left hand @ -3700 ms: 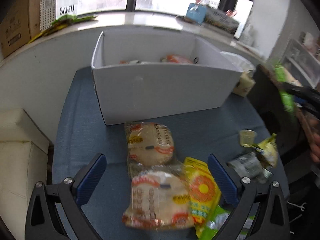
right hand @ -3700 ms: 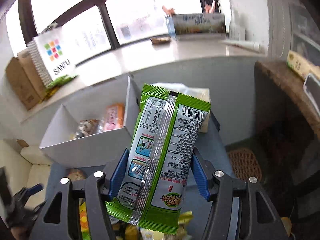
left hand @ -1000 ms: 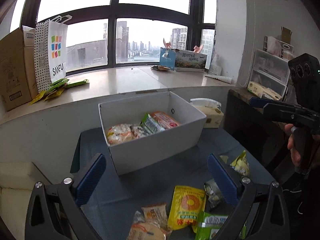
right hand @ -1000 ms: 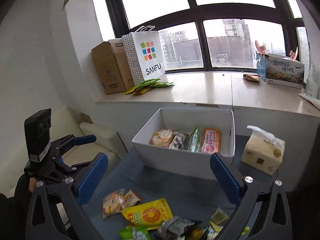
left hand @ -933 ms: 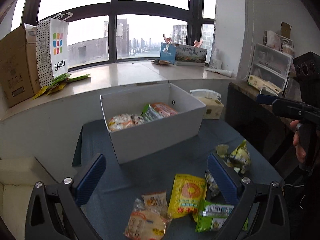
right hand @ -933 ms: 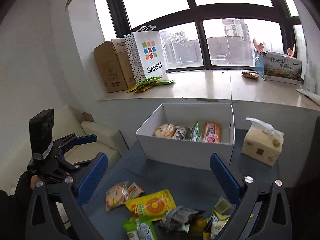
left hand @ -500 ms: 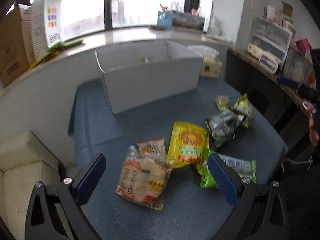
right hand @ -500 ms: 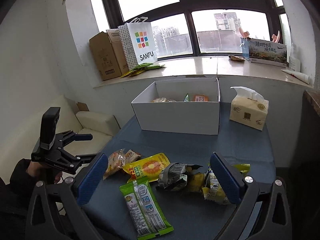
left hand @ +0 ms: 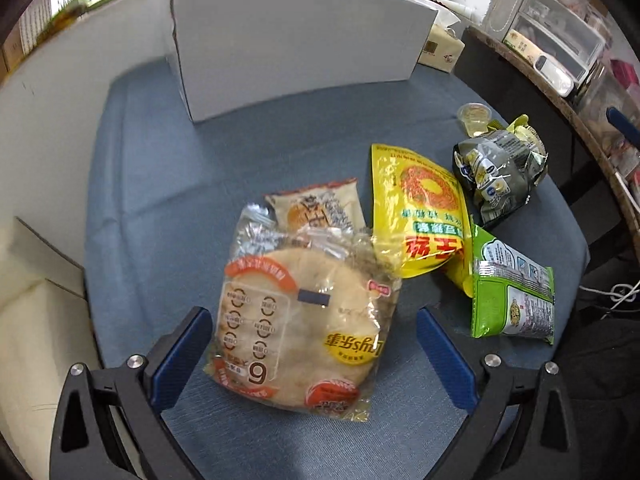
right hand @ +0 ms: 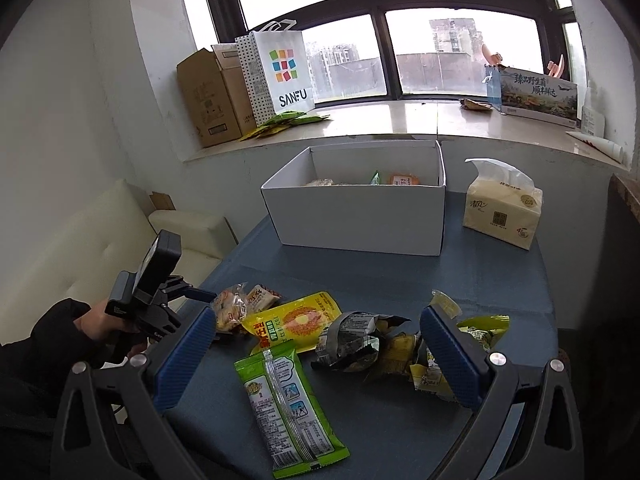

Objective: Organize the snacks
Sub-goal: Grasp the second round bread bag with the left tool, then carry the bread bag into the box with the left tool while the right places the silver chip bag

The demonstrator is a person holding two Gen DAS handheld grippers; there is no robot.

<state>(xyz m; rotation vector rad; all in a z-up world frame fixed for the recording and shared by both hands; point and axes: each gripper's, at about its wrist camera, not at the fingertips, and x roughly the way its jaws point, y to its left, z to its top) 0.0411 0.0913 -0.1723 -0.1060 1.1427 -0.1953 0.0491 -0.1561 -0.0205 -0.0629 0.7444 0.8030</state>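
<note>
My left gripper [left hand: 314, 354] is open, its jaws on either side of a clear pancake packet [left hand: 302, 328] lying on the blue table [left hand: 160, 184]. Beyond it lie a small orange-edged packet [left hand: 316, 208], a yellow bag [left hand: 420, 208], a green packet [left hand: 514, 292] and a grey crumpled wrapper [left hand: 500, 172]. My right gripper [right hand: 316, 354] is open and empty, held above the green packet [right hand: 286, 404] and the grey wrapper [right hand: 352, 338]. The white box [right hand: 360, 208] holds several snacks. The left gripper also shows in the right wrist view [right hand: 192, 294], at the table's left edge.
A tissue pack [right hand: 502, 210] stands right of the box. A jelly cup [left hand: 474, 114] sits near yellow-green wrappers [right hand: 472, 336]. A cream sofa [right hand: 100, 248] lies left of the table. A SANFU bag [right hand: 280, 76] and cardboard cartons [right hand: 212, 96] stand on the windowsill. Shelving [left hand: 560, 56] borders the table's right.
My left gripper has dropped low over the pancake packet, which now lies between its jaws. My right gripper has lowered slightly towards the snacks; both stay open.
</note>
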